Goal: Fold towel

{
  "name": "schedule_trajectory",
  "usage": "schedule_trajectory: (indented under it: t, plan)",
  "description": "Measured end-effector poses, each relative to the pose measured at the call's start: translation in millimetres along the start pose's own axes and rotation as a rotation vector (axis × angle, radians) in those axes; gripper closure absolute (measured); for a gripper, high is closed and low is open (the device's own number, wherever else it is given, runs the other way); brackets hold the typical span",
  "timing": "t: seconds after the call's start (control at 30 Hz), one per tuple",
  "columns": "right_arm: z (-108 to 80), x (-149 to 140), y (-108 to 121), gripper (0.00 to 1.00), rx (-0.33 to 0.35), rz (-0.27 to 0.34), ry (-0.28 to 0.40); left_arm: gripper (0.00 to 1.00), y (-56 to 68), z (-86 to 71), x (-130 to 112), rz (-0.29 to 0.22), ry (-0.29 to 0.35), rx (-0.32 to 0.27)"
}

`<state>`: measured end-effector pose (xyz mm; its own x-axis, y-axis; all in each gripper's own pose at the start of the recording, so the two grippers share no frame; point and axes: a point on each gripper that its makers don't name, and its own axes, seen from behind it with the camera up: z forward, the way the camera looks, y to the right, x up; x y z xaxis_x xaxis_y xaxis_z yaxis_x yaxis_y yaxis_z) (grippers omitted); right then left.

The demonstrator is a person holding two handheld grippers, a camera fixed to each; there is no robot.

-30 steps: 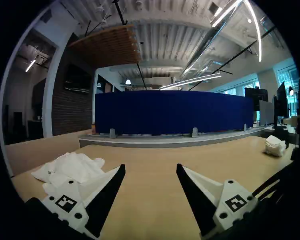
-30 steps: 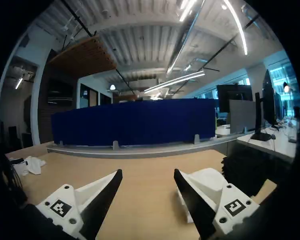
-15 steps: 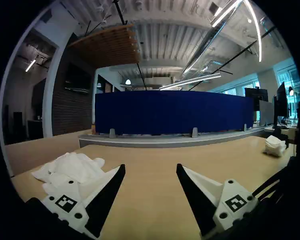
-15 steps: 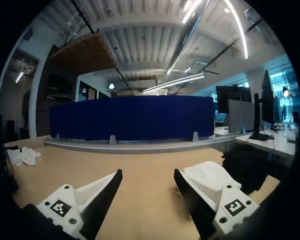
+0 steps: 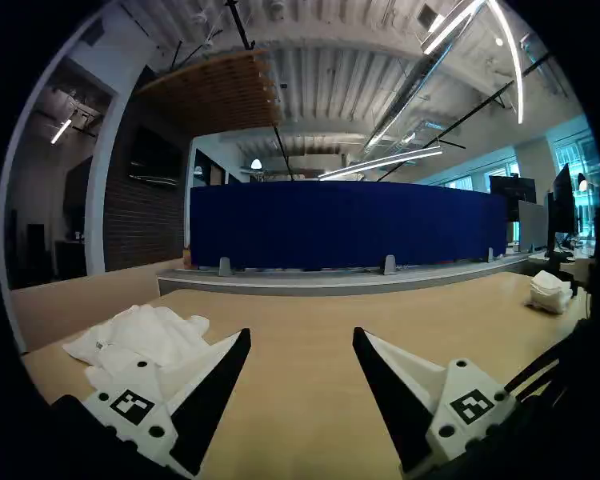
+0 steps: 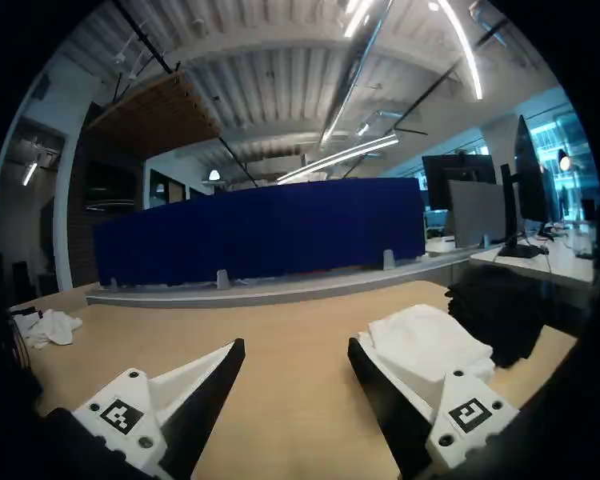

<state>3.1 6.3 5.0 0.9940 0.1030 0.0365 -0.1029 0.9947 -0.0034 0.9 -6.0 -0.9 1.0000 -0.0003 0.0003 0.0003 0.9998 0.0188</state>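
Observation:
A crumpled white towel [image 5: 144,336] lies on the wooden table at the left in the left gripper view, just beyond the left finger of my left gripper [image 5: 302,344], which is open and holds nothing. A stack of folded white towels [image 5: 550,290] sits far right on the table. In the right gripper view that folded white stack [image 6: 428,342] lies just behind the right finger of my right gripper [image 6: 296,352], open and empty. The crumpled towel [image 6: 48,326] appears far left there.
A blue divider panel [image 5: 340,224] runs along the table's far edge. A pile of black cloth [image 6: 504,312] sits right of the folded stack. Monitors [image 6: 476,208] stand on the neighbouring desk at right. Bare tabletop [image 6: 292,336] lies between the towels.
My right gripper has lifted and tilted, so the folded white stack shows more fully behind its right finger. The left gripper has stayed still.

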Motion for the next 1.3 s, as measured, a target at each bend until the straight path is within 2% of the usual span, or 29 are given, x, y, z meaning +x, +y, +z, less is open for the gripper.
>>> schedule_trajectory:
  t: [0.6, 1.3]
  plan:
    - [-2.9, -5.5, -12.6, 0.0, 0.017, -0.108, 0.036, 0.05, -0.3, 0.7, -0.5, 0.0, 0.0, 0.0]
    - [-2.2, -5.1, -11.1, 0.0, 0.017, -0.105, 0.035, 0.05, 0.0, 1.4, -0.2, 0.0, 0.0, 0.0]
